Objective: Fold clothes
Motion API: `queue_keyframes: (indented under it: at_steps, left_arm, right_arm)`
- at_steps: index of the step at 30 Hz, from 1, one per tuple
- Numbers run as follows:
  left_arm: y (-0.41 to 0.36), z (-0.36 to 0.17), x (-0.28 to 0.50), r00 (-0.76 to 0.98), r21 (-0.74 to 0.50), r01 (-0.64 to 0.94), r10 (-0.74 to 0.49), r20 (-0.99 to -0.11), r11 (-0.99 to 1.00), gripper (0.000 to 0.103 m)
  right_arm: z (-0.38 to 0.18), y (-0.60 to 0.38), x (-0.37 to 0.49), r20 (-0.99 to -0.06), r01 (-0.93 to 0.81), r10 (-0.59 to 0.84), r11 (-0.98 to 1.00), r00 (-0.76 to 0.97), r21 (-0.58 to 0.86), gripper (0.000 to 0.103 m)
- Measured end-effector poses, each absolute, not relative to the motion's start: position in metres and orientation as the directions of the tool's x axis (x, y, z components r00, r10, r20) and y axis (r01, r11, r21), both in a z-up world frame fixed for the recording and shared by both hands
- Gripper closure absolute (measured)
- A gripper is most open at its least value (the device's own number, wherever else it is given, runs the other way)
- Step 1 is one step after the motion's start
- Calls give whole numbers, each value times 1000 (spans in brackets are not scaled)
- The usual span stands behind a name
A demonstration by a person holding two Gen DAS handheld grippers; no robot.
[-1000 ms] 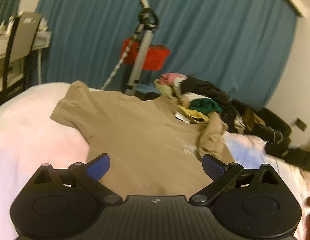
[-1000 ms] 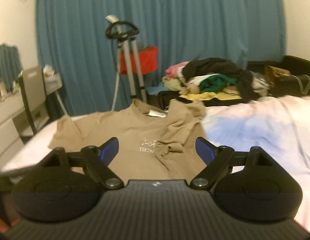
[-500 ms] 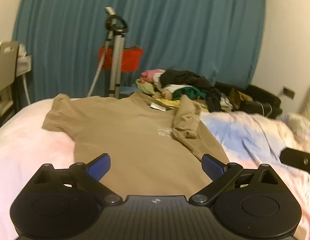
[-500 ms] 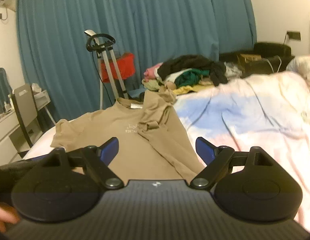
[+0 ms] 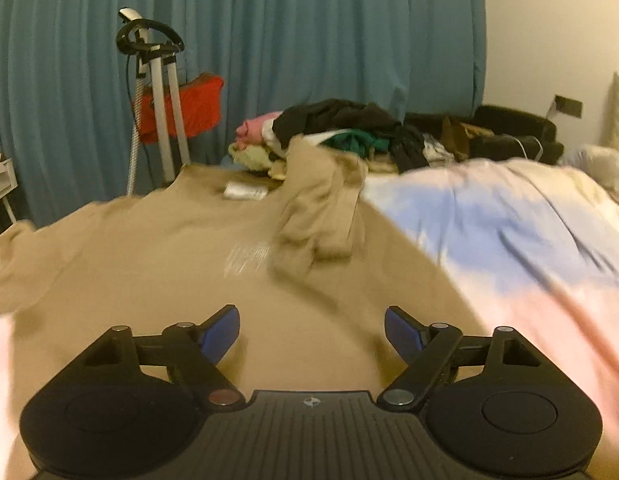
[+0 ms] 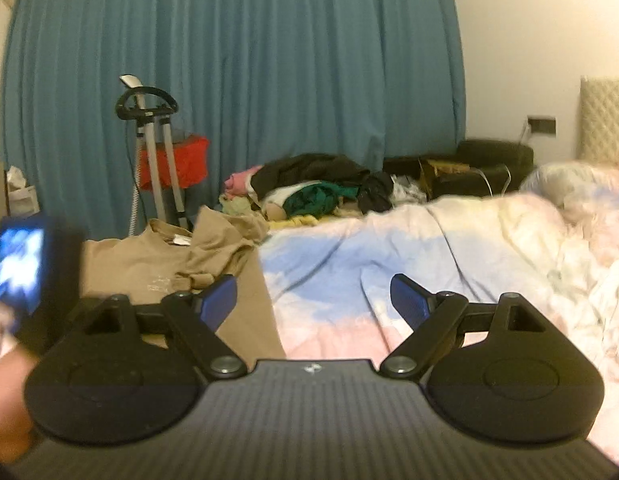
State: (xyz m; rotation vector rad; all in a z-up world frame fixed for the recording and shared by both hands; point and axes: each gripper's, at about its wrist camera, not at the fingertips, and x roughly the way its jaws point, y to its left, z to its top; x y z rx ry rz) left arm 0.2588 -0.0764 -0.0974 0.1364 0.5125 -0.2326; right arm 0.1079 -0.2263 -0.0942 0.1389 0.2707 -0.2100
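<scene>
A tan T-shirt (image 5: 157, 264) lies spread front-up on the bed, its right sleeve (image 5: 321, 216) folded in over the chest. My left gripper (image 5: 311, 320) hovers low over the shirt's lower part. Its jaws are closing but still stand wide, with only flat shirt cloth beneath them and nothing pinched. In the right wrist view the shirt (image 6: 141, 264) is at the left. There my right gripper (image 6: 313, 288) is open above the shirt's right edge and the pastel bed cover (image 6: 389, 264). The blurred left gripper body (image 6: 25, 268) and a hand show at that view's left edge.
A pile of mixed clothes (image 5: 341, 136) sits beyond the shirt's collar. A garment steamer stand (image 5: 157, 92) with a red item (image 5: 189, 108) stands before the blue curtain (image 5: 309, 40). Dark bags (image 6: 481, 168) and a pillow (image 6: 569, 188) are at the far right.
The left gripper has swung right and lower over the shirt, and its jaws have narrowed. The right gripper has shifted right over the bed cover, and the left gripper now shows at its left edge.
</scene>
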Motion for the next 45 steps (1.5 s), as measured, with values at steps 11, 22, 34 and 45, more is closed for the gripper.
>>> queue_keyframes:
  at_steps: [11, 22, 34, 45]
  left_arm:
    - [-165, -109, 392, 862, 234, 285, -141, -488, 929, 61]
    - [-84, -59, 442, 891, 13, 217, -192, -411, 976, 101]
    - [61, -61, 459, 797, -242, -202, 16, -604, 949, 60]
    - [27, -101, 398, 650, -404, -151, -218, -728, 902, 28]
  right_arm:
    - [-131, -280, 141, -395, 324, -213, 915, 894, 241, 18]
    - [-138, -265, 143, -344, 309, -247, 941, 906, 140, 18]
    - [-134, -259, 146, -351, 317, -257, 940, 901, 124, 18]
    - [-133, -259, 144, -367, 298, -229, 943, 902, 145, 18]
